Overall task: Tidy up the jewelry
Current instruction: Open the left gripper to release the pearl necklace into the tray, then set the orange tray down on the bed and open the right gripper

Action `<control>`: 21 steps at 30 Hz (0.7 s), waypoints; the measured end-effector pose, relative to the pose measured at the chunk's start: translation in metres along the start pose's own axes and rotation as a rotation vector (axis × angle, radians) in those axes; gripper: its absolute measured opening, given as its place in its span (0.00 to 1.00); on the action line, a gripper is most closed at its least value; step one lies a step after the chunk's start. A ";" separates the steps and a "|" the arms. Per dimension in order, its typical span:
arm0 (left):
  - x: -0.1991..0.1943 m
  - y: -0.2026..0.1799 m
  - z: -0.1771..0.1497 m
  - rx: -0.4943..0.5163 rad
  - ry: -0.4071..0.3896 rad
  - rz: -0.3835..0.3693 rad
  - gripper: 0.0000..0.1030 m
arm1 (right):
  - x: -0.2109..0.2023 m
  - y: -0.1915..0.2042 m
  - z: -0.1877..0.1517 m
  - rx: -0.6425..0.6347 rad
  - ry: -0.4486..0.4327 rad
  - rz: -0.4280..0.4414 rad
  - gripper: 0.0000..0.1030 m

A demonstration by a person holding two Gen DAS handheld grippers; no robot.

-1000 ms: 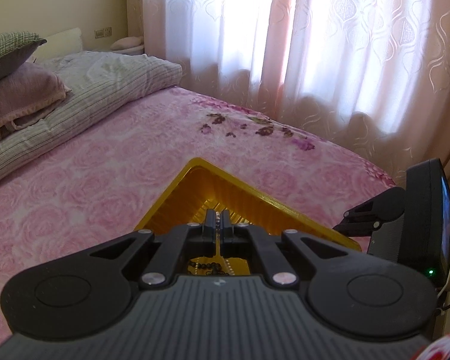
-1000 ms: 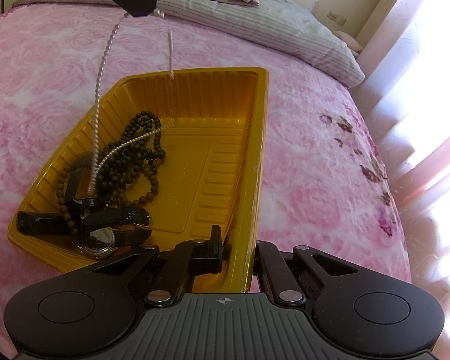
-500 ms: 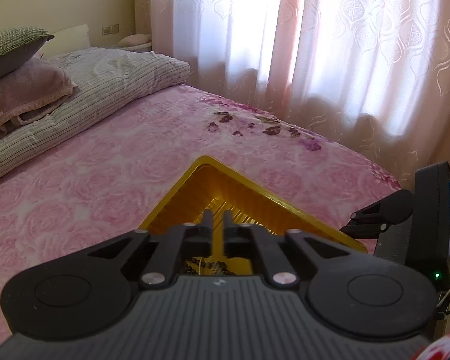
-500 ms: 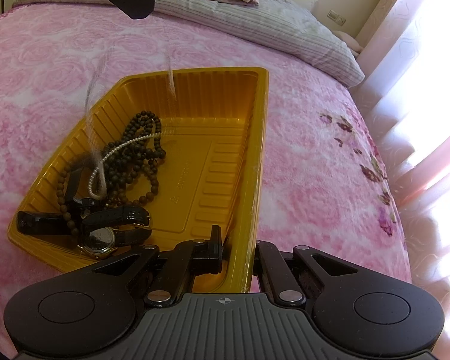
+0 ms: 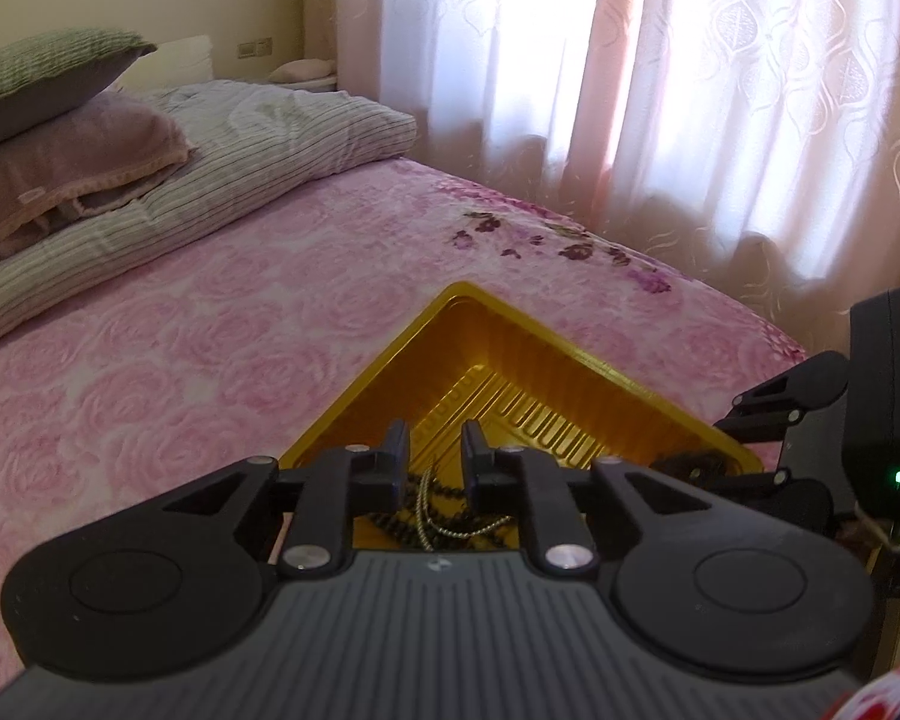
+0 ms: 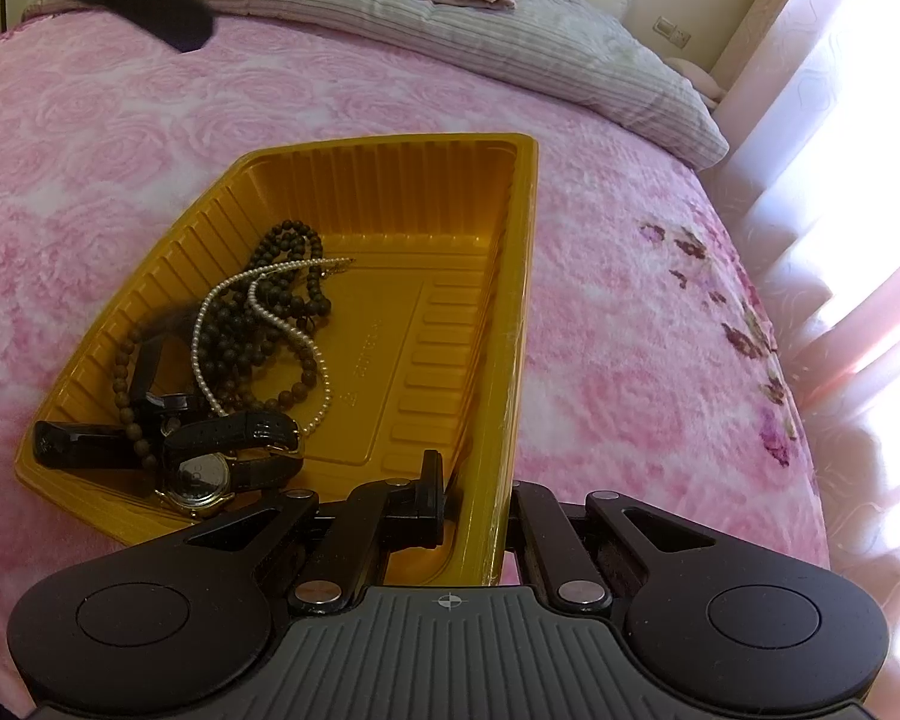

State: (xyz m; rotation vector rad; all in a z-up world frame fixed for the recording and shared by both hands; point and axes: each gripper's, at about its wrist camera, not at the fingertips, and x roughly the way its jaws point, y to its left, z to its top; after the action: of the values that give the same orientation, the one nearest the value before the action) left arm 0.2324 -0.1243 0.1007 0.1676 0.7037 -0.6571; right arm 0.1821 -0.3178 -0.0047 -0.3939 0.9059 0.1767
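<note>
Right hand-held gripper (image 6: pixel 473 504) clamped on near rim of yellow ribbed plastic tray (image 6: pixel 390 180). Left hand-held gripper (image 5: pixel 432 457) jaws just been opening, nothing between them. White pearl necklace (image 6: pixel 258 300) lies in tray over dark wooden beads (image 6: pixel 282 252), beside black-strapped wristwatch (image 6: pixel 201 477). Tray on pink rose-patterned bed (image 6: pixel 600 360).

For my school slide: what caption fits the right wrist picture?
Right claw pinches the yellow tray rim while pearls lie on dark beads and watches.
</note>
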 end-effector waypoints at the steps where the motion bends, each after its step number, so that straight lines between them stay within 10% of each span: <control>1: -0.003 0.002 -0.003 -0.004 -0.002 0.004 0.16 | 0.001 -0.001 0.000 0.001 0.000 0.002 0.05; 21: -0.041 0.029 -0.094 -0.161 0.027 0.107 0.26 | 0.043 -0.058 -0.028 0.199 -0.009 0.241 0.05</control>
State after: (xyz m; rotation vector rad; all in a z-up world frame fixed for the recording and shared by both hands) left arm 0.1758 -0.0474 0.0537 0.0654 0.7645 -0.4944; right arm 0.2062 -0.3831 -0.0393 -0.0987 0.9517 0.3061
